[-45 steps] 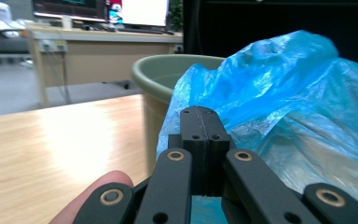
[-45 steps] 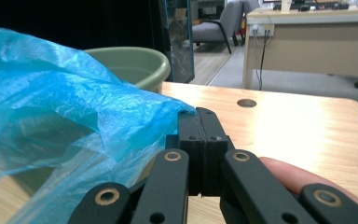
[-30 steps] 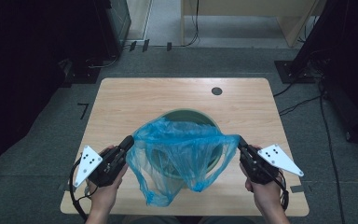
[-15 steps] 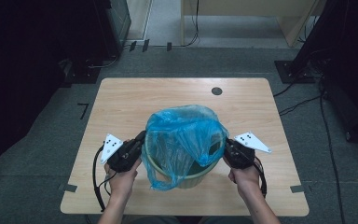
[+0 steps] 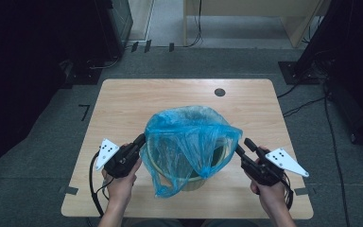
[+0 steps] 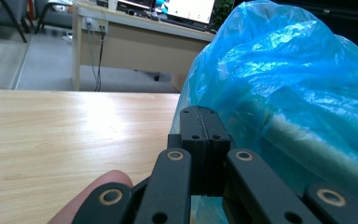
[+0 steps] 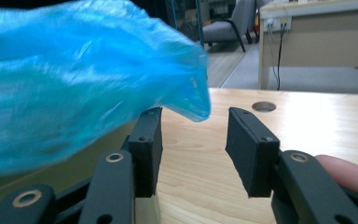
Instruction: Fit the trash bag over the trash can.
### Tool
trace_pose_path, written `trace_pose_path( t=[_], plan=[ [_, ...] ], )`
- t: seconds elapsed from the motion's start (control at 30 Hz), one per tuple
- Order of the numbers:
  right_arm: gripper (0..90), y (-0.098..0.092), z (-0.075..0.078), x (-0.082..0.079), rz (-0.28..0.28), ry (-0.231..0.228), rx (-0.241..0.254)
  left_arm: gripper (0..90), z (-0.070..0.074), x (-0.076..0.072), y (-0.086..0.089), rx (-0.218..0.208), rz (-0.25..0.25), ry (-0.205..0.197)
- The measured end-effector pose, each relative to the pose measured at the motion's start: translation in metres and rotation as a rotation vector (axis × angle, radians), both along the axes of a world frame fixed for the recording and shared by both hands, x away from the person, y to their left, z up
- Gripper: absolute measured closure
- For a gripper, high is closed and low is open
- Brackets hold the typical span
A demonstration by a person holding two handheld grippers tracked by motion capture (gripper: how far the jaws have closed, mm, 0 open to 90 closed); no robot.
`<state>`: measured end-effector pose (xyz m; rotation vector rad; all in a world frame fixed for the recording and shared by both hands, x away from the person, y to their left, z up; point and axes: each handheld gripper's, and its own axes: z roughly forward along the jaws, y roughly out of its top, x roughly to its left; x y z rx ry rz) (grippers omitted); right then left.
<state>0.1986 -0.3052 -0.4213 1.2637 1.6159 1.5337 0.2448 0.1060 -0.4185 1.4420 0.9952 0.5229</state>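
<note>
The left gripper (image 5: pixel 139 140) and right gripper (image 5: pixel 243 145) are black, each topped by a grey three-cornered plate dotted with dark holes, brass-ringed pivots on the jaw links, black cable trailing; forearms bare.

Bag (image 5: pixel 189 137) drapes over bin (image 5: pixel 196 180), apparently mid-table (image 5: pixel 123 99), between claws.

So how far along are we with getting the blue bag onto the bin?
Done: the blue bag is draped over the bin, covering most of its mouth. In hand: the left gripper is shut on the bag's edge at the bin's side; the right gripper has just been opening, jaws apart, the bag's corner above them, unpinched. Left: the loose bag likely needs pulling down around the rim.
</note>
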Motion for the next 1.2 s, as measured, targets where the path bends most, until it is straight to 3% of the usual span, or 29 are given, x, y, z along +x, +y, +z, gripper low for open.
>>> trace_pose_path(
  t=[0.23,0.43,0.5,0.8,0.97,1.1,1.2],
  plan=[
    [54.6,-0.019,0.009,-0.013,-0.029,-0.030,-0.029,90.0,0.007,-0.004,-0.003,-0.008,0.003,-0.025],
    [56.6,-0.027,0.021,-0.024,-0.064,-0.069,0.010,90.0,0.014,-0.010,-0.003,-0.015,0.002,-0.049],
    [57.1,-0.020,0.028,-0.031,-0.038,-0.091,0.025,90.0,0.016,-0.013,-0.003,-0.020,0.000,-0.058],
    [54.7,0.026,0.054,-0.055,0.093,-0.182,-0.023,90.0,0.024,-0.029,-0.004,-0.039,-0.015,-0.101],
    [49.9,0.037,0.057,-0.058,0.122,-0.181,-0.006,90.0,0.031,-0.040,-0.004,-0.039,-0.028,-0.137],
    [35.1,0.051,0.056,-0.060,0.163,-0.172,-0.030,90.0,0.036,-0.047,-0.007,-0.037,-0.043,-0.161],
    [28.4,0.061,0.050,-0.057,0.184,-0.140,-0.067,90.0,0.038,-0.051,-0.010,-0.040,-0.057,-0.171]
  ],
)
